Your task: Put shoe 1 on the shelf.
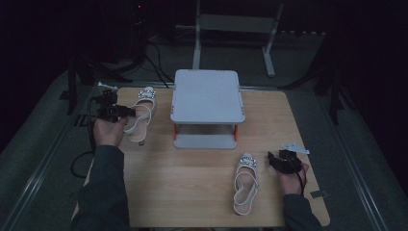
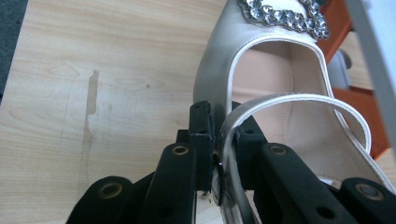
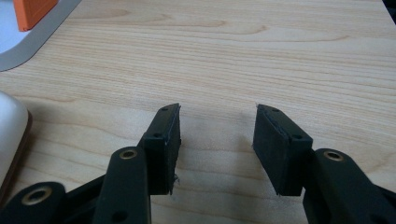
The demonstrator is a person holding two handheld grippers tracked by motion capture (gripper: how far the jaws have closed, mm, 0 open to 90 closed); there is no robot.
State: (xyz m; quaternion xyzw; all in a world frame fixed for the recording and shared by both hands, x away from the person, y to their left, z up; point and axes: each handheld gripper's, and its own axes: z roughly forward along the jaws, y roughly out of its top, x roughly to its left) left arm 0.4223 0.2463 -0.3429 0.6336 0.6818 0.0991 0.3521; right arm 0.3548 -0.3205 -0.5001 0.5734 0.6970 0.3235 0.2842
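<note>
— Shoes are seen on the table [image 1: 202,202], two of them. Which one is gripped?

— The left shoe [image 1: 140,114], at the table's far left corner, is gripped by the left gripper [image 1: 129,112]. In the left gripper view its heel strap [image 2: 285,101] is pinched between the two jaws, which are clamped on it just beside a small buckle. A jewelled trim [image 2: 286,16] is seen on the toe, which points away from the gripper.

— And the other shoe?

— The right shoe [image 1: 246,182] is laid flat on the near right part of the table, toe pointed toward the rack [image 1: 207,96]. It is not touched. The right gripper [image 1: 272,159] is held just beside its toe, to the right.

— How are that gripper's jaws set?

— They are spread apart, with bare wood seen between them in the right gripper view [image 3: 217,135]. Nothing is grasped. A white edge of the shoe [image 3: 10,130] is seen at that view's left border.

— Where is the rack placed?

— It is placed at the table's far middle, between the two shoes, with orange posts under its grey top shelf.
</note>
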